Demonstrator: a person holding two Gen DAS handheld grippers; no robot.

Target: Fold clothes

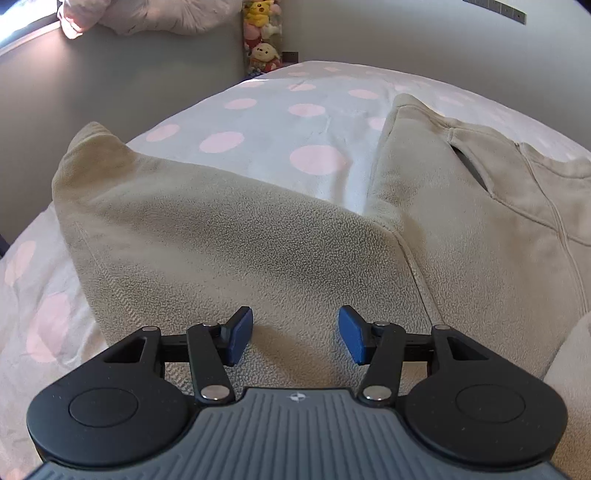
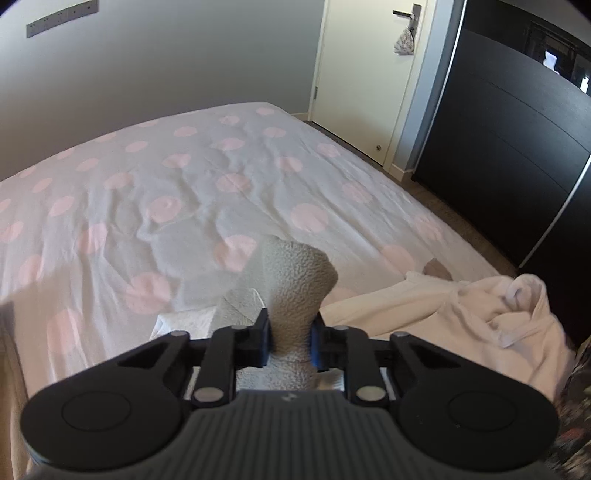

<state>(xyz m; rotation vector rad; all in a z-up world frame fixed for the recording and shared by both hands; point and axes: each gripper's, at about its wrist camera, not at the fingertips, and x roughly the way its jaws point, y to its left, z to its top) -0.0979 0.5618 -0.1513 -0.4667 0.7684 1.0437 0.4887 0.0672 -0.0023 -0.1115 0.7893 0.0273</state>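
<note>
crowding the bed [image 2: 207,177]: white robe [image 2: 480,317], folded towel [image 2: 188,317].

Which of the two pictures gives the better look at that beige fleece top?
The left wrist view: the fleece spreads across the bed, showing a sleeve and a pocket slit. The right wrist view shows only a bunched bit of it pinched in the right gripper.

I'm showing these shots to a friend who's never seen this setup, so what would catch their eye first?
Probably the beige fleece garment spread over the pink-dotted bedspread, filling the left wrist view, with the left gripper open just above it. In the right wrist view, the right gripper is shut on a bunched piece of the fleece. After that, the stuffed toys stacked in the far corner.
</note>
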